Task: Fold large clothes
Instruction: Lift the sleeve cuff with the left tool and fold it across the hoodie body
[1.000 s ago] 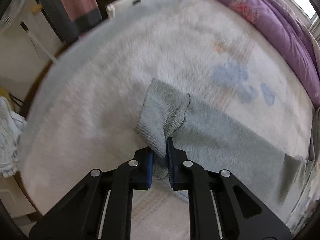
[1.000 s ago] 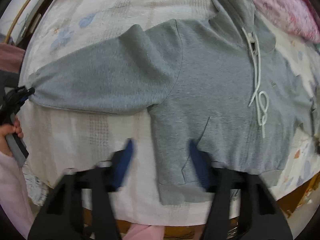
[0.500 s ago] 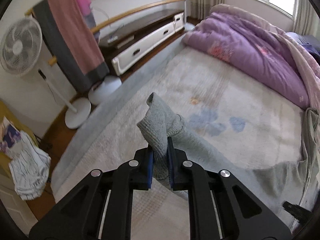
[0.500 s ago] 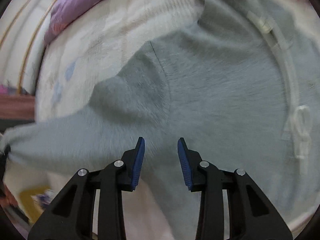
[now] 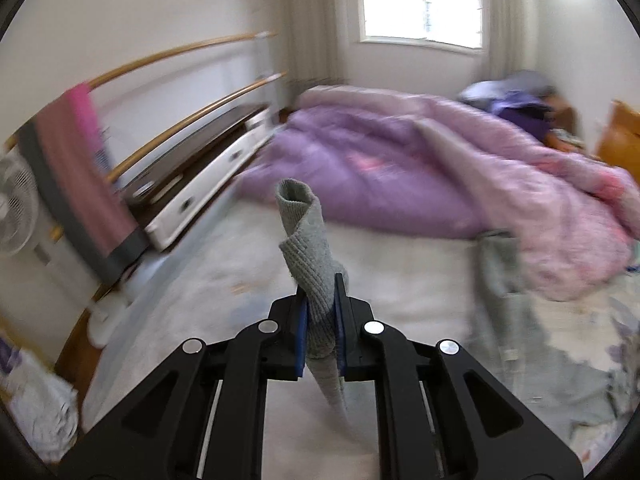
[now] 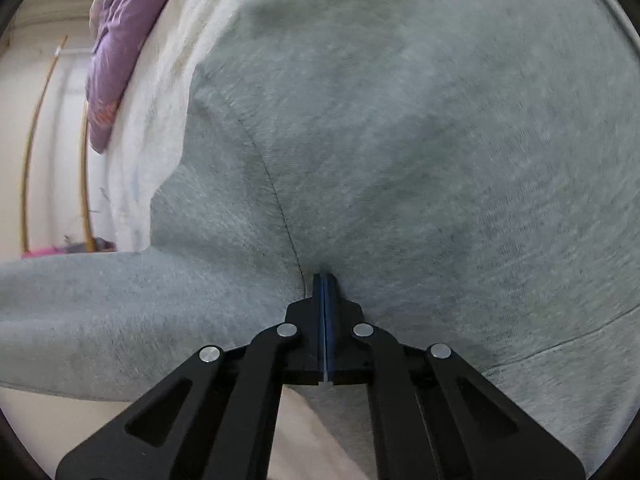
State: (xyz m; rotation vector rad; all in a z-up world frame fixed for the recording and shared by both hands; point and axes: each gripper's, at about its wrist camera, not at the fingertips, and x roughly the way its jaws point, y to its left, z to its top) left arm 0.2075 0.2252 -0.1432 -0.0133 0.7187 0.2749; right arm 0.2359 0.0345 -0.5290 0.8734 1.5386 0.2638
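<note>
A grey hoodie [image 6: 400, 140] lies spread on the bed and fills the right wrist view. My left gripper [image 5: 321, 312] is shut on the hoodie's ribbed sleeve cuff [image 5: 306, 248] and holds it raised above the bed, the cuff sticking up past the fingers. The hoodie's body [image 5: 516, 320] shows blurred at the right of the left wrist view. My right gripper [image 6: 325, 292] is shut with its tips pressed at the armpit, where the sleeve [image 6: 100, 312] meets the body. Whether cloth sits between its pads is hidden.
A purple and pink quilt [image 5: 420, 168] is piled across the far side of the bed [image 5: 400, 272]. A pink and grey towel [image 5: 80, 184] hangs on a rail at the left, by a white fan [image 5: 12, 208] and low white drawers [image 5: 208, 184].
My left gripper has lifted the cuff and tilted up toward the room. My right gripper has moved down to the armpit and closed from open.
</note>
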